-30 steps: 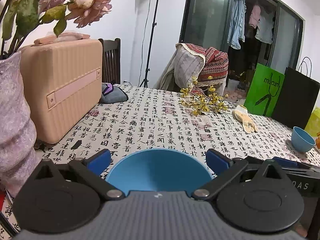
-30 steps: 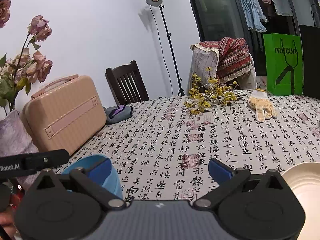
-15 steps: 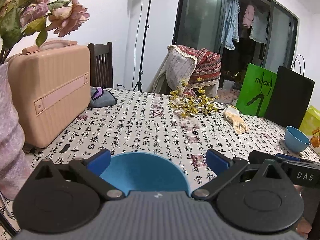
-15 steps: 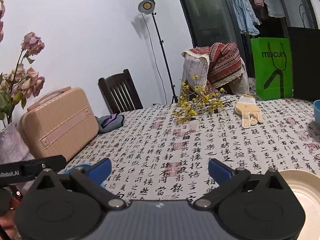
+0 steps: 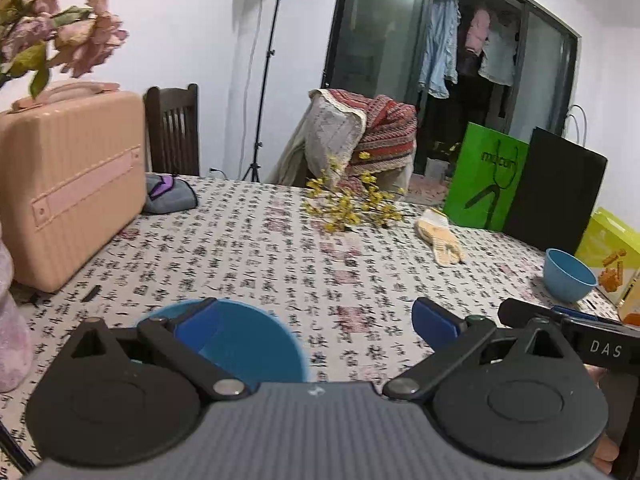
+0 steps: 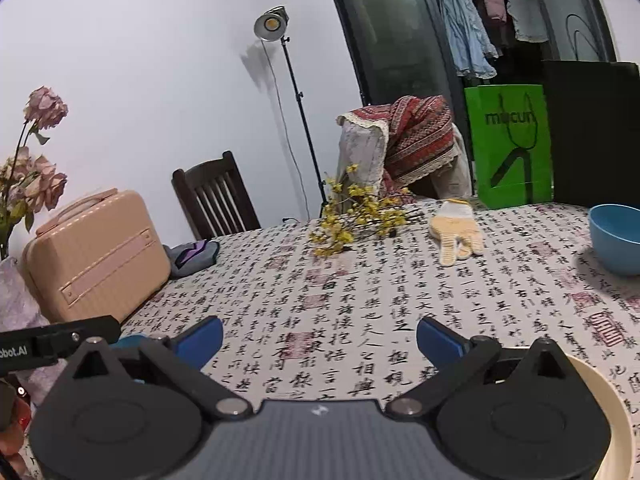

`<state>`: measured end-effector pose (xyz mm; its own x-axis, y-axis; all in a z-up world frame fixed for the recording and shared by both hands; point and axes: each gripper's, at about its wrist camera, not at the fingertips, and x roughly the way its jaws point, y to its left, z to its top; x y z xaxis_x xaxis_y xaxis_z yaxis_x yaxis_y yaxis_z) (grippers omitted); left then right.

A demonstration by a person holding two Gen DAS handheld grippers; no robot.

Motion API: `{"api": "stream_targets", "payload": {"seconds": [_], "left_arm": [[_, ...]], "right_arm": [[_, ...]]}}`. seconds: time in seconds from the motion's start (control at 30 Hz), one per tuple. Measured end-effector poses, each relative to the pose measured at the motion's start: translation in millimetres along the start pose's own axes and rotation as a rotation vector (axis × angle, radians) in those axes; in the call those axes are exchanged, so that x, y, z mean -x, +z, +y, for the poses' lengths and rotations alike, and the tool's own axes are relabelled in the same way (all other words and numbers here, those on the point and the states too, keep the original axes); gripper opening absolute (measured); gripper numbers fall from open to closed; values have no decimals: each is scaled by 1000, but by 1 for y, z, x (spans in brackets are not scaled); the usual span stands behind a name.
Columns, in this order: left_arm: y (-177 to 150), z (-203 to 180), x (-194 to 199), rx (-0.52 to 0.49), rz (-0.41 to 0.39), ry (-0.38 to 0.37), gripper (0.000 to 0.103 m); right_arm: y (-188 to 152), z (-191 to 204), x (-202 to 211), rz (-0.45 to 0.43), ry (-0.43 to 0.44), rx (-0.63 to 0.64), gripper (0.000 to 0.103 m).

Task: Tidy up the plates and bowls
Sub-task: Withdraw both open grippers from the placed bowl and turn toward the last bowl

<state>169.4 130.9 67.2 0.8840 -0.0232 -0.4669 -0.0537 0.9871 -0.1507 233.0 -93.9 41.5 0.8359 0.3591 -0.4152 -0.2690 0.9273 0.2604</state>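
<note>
Both grippers spread wide over the calligraphy-print tablecloth [image 6: 320,312], nothing gripped

The cream plate [image 6: 608,396] lies beneath the right gripper [image 6: 320,338]; the near blue bowl [image 5: 248,344] sits partly under the left gripper [image 5: 316,320], its left finger over the rim; the far blue bowl [image 6: 616,238] stands well apart by the green bag [image 6: 508,144], probably awaiting stacking, with a glove [image 6: 456,232] nearby
</note>
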Motion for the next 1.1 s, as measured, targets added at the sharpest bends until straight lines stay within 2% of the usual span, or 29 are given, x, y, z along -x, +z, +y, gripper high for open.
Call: {"api": "stream_targets", "payload": {"seconds": [0.33,1.1], "left_arm": [[1,-34,-8,-36,9,-29,103],[-4,-121,-35,-120,34,-146,103]], "right_arm": [[-1,-34,15,-11,-36,-25,103],[-2,-115,42,-41,-119,-88,103]]}}
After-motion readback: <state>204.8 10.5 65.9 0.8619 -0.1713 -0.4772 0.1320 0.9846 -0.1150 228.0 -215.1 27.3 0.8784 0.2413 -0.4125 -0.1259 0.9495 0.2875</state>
